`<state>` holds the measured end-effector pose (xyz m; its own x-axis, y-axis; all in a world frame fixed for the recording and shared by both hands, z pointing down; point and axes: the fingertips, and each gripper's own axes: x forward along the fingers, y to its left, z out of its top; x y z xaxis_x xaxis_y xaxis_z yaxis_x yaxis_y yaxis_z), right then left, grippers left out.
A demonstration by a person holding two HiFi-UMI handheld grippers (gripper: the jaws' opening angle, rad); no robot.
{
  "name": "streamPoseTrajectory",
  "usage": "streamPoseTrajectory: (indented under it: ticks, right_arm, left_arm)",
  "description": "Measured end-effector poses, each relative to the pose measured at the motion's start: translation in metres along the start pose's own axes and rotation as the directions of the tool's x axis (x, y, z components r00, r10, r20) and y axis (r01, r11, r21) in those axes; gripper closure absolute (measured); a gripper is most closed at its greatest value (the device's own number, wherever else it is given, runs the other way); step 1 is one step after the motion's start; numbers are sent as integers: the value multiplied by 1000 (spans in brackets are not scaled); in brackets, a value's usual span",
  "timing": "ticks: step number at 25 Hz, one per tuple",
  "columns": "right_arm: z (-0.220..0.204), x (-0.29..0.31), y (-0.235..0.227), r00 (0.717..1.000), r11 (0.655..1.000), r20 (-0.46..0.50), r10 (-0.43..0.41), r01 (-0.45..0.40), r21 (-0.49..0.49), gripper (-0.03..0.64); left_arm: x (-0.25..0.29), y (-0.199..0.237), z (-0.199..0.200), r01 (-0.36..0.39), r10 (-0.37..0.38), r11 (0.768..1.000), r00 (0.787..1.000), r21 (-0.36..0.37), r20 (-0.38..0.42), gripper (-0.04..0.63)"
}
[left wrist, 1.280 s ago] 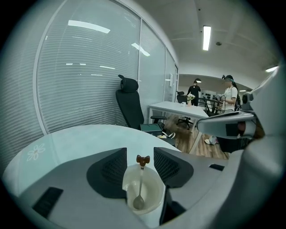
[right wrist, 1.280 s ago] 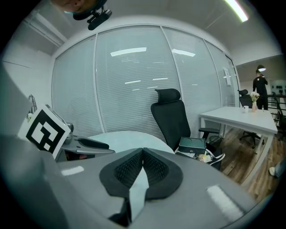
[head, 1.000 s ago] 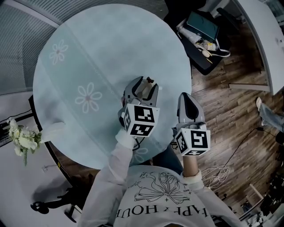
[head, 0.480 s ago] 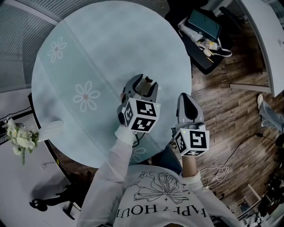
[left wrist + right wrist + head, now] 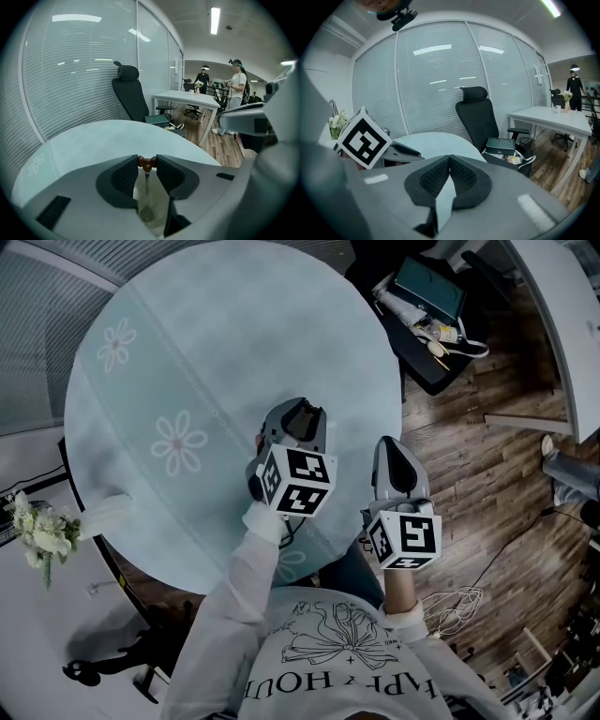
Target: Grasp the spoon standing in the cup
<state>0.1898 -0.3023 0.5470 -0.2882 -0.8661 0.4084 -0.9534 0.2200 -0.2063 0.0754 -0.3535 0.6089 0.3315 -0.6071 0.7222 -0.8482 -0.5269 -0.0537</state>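
Observation:
A metal spoon (image 5: 146,185) with a brown knobbed top stands in a pale cup (image 5: 157,212) on the round light-blue table (image 5: 187,352). My left gripper (image 5: 147,162) hangs over the cup. Its jaws are closing and its fingertips touch the brown knob on both sides. In the head view the left gripper (image 5: 292,420) covers the cup and the spoon. My right gripper (image 5: 394,457) hovers off the table's right edge, apart from the cup. In the right gripper view the right gripper (image 5: 449,161) has its pads together with nothing held.
An open dark case (image 5: 427,306) with loose items lies on the wooden floor beyond the table. A bunch of white flowers (image 5: 37,532) sits at the left. A black office chair (image 5: 131,93), a white desk (image 5: 187,99) and people stand further back.
The left gripper's jaws have closed in on the spoon's brown top, which showed between open jaws before and is now covered in the head view. The right gripper has stayed put.

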Motion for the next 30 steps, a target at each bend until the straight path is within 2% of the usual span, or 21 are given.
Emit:
streamPoseTrajectory:
  ticks: [17, 30]
  right_arm:
    - [19, -10, 20, 999, 999, 38, 36, -35, -23, 606]
    - [49, -32, 43, 992, 998, 114, 53, -48, -45, 606]
  left_arm:
    - [-39, 10, 23, -25, 27, 1000, 996, -19, 89, 474]
    - [-100, 18, 54, -55, 61, 998, 975, -32, 215, 474]
